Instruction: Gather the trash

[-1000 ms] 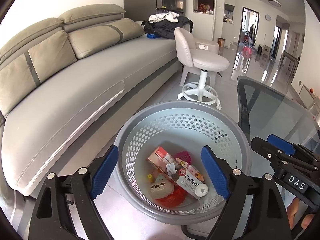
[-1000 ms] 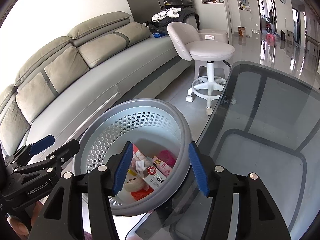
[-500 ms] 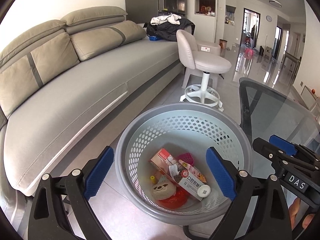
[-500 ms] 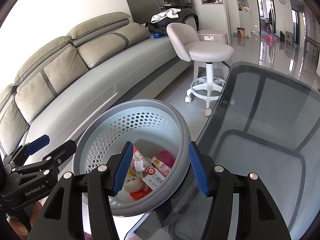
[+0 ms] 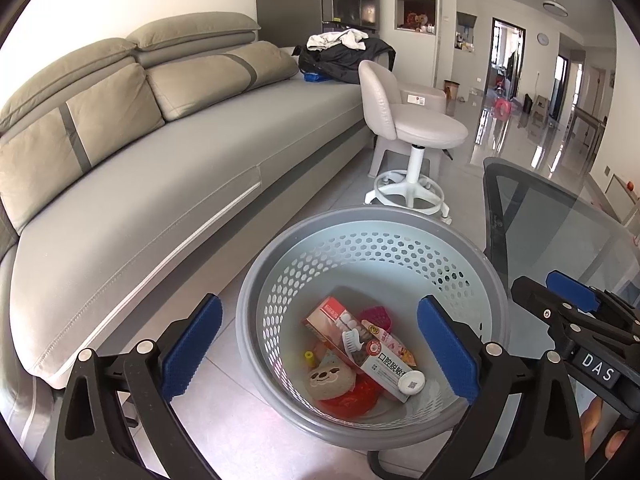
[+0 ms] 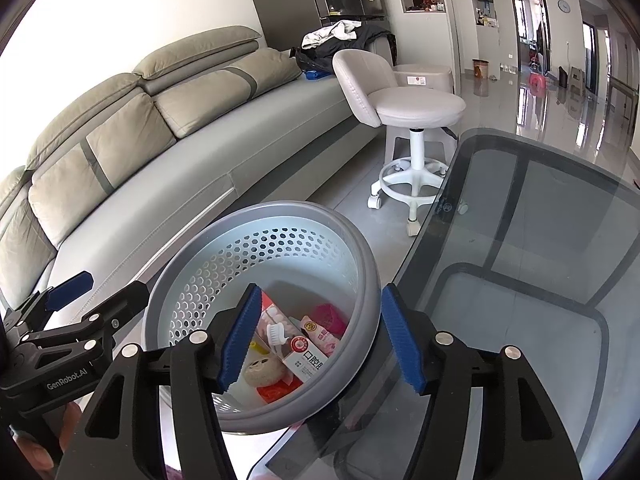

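A grey perforated basket (image 5: 360, 216) stands on the floor beside the glass table. In it lie a toothpaste box (image 5: 384, 364), a white brush head (image 5: 352, 338), a round sloth-face pad (image 5: 330, 378), a red wrapper (image 5: 352, 398) and a pink piece (image 5: 376, 314). My left gripper (image 5: 319, 302) hovers over the basket, its jaws opening wide with nothing between them. My right gripper (image 6: 321, 292) hangs over the basket's (image 6: 280, 206) right rim; its jaws are opening too and hold nothing. The box (image 6: 308, 356) shows below them.
A long grey sofa (image 5: 160, 184) runs along the left, with clothes (image 5: 344, 56) piled at its far end. A white swivel stool (image 5: 416, 132) stands beyond the basket. The dark glass table (image 6: 540, 260) fills the right side. Fingers of a hand (image 5: 600, 432) show at the lower right.
The left gripper's jaws have spread wider over the basket. The right gripper's jaws have opened a little. Both hands stay in place, and the basket's contents have not moved.
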Demonstrator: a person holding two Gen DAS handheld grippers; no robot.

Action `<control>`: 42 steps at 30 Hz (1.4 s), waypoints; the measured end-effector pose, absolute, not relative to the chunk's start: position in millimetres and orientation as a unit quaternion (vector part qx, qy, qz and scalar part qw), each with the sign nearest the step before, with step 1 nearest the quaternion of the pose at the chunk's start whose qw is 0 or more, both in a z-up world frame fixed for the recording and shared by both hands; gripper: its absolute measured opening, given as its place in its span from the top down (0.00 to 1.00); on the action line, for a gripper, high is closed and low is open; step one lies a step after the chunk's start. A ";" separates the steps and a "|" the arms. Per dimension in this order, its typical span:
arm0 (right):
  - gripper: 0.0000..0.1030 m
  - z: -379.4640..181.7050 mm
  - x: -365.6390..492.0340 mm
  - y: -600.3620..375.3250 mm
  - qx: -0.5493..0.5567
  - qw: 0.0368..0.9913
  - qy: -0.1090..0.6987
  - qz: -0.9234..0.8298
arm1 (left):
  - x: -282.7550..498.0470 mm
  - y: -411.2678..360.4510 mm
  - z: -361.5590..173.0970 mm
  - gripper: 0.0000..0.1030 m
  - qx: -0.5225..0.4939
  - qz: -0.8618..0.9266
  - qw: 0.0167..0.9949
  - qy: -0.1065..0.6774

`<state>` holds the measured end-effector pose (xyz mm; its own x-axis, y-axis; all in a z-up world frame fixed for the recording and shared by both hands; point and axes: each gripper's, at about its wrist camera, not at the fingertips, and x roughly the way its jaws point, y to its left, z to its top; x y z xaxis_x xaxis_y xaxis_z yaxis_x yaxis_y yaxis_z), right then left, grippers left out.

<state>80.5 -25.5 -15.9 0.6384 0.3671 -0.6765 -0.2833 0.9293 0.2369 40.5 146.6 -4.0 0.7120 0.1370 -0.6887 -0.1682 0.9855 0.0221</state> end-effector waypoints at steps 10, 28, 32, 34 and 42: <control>0.30 -15.2 78.6 -24.4 0.045 0.908 0.378 0.175 | 39.7 147.5 -3.2 0.06 -0.020 0.086 0.926 0.367; 0.29 -15.5 78.6 -22.7 0.037 0.909 0.375 0.176 | 35.2 144.3 2.8 0.06 -0.009 0.094 0.931 0.353; 0.29 -15.9 78.6 -22.2 0.035 0.909 0.375 0.177 | 35.0 144.9 3.1 0.06 -0.011 0.094 0.931 0.353; 0.29 -16.0 78.6 -22.2 0.036 0.909 0.375 0.177 | 34.7 145.1 2.9 0.06 -0.012 0.094 0.931 0.353; 0.29 -16.0 78.4 -21.8 0.034 0.909 0.375 0.177 | 34.7 145.5 3.7 0.06 -0.012 0.098 0.931 0.351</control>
